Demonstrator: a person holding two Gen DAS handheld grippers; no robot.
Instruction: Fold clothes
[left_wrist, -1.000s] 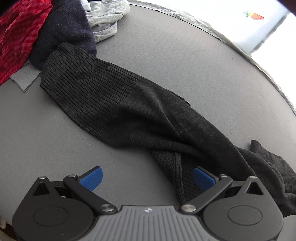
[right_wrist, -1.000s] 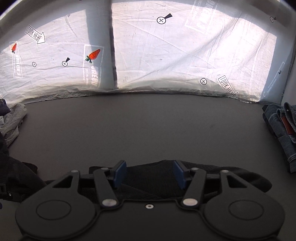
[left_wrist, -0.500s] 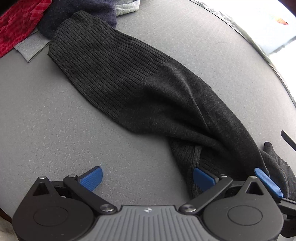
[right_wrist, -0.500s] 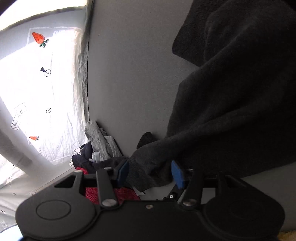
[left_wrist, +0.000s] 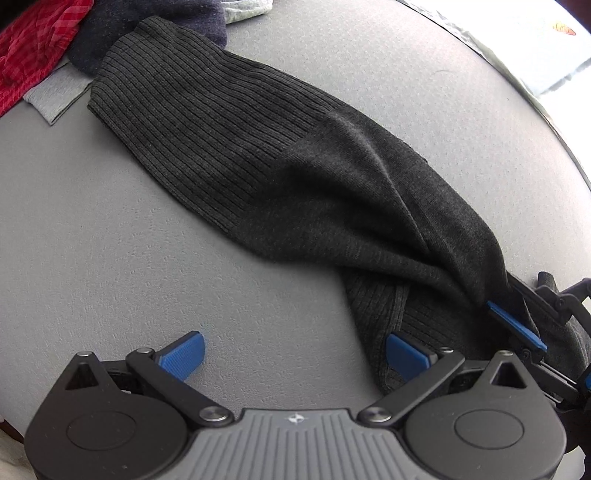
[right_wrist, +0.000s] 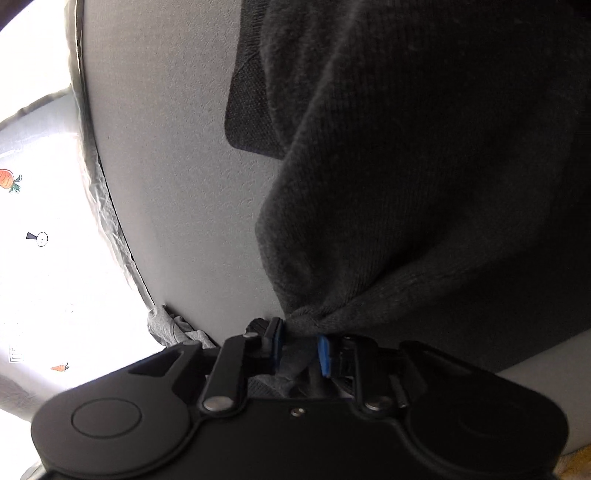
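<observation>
A dark grey knit sweater (left_wrist: 332, 184) lies stretched across a grey bench (left_wrist: 110, 240), its ribbed hem end toward the far left and its plainer knit twisting into a narrow bunch toward the near right; part of it overlaps a second ribbed layer just in front of the left gripper's right finger.

The right gripper (right_wrist: 298, 345) has just been closing its jaws, and they now pinch a gathered fold of the sweater between the blue pads; the fabric fans out and upward from that pinch, filling most of the right wrist view; the gripper is rolled onto its side, so the bench edge runs nearly upright in its picture. From the left wrist view, the same gripper shows at the right edge, clamped on the sweater's bunched end.

The left gripper (left_wrist: 293, 356) points steeply down at the bench with its jaws wide apart; its left pad hangs over bare bench, its right pad sits at the sweater's edge, gripping nothing.

Beyond the hem lie a red checked garment (left_wrist: 33, 48), a navy garment (left_wrist: 147, 22) and a light grey cloth (left_wrist: 55, 96); a white sheet printed with carrots (right_wrist: 37, 258) hangs past the bench's edge.
</observation>
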